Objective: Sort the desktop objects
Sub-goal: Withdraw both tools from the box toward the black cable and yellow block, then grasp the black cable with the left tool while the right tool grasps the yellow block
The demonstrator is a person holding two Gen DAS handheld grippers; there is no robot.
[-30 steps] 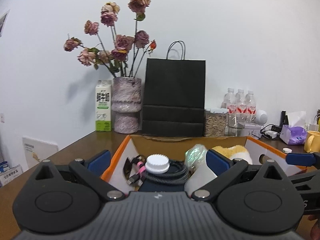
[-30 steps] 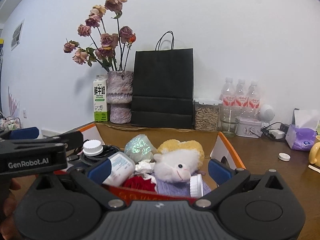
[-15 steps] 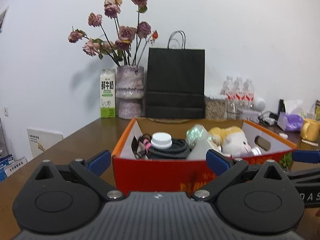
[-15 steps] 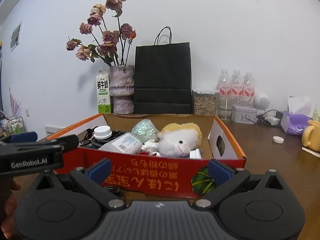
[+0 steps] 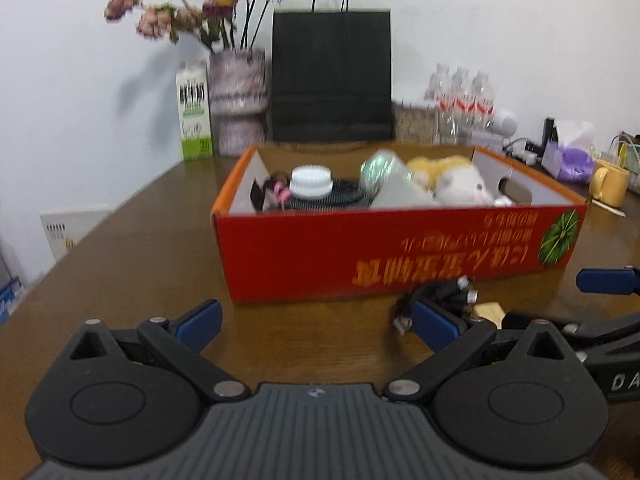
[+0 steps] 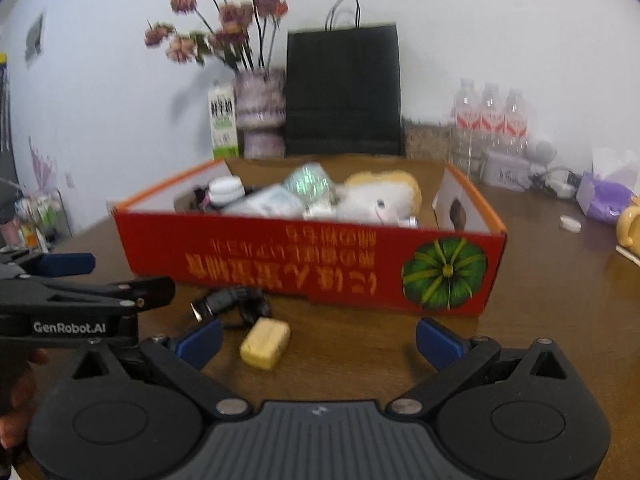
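Both grippers hang low over the brown table (image 5: 132,248), side by side, facing a red box (image 5: 384,248) with an orange rim. The left gripper (image 5: 316,322) has its jaws spread wide with nothing between them, and the right gripper (image 6: 318,340) is likewise released and empty. On the table just in front of the box lie a black cable (image 6: 234,304) with plugs and, beside it, a small yellow block (image 6: 265,343); the block sits close to the right gripper's left finger, not touching it as far as can be seen. In the left view the same cable (image 5: 436,294) and block (image 5: 489,312) show just past the left gripper's right finger. Inside the box are a white-capped bottle (image 5: 310,180), a coiled black hose (image 5: 340,198), a shiny pouch (image 6: 310,182) and a plush lamb (image 6: 380,200). Behind the box stand a black bag (image 5: 332,76), a vase (image 5: 238,100) of dried roses, a milk carton (image 5: 194,110) and three water bottles (image 6: 490,120); a yellow mug (image 5: 610,182) stands far right
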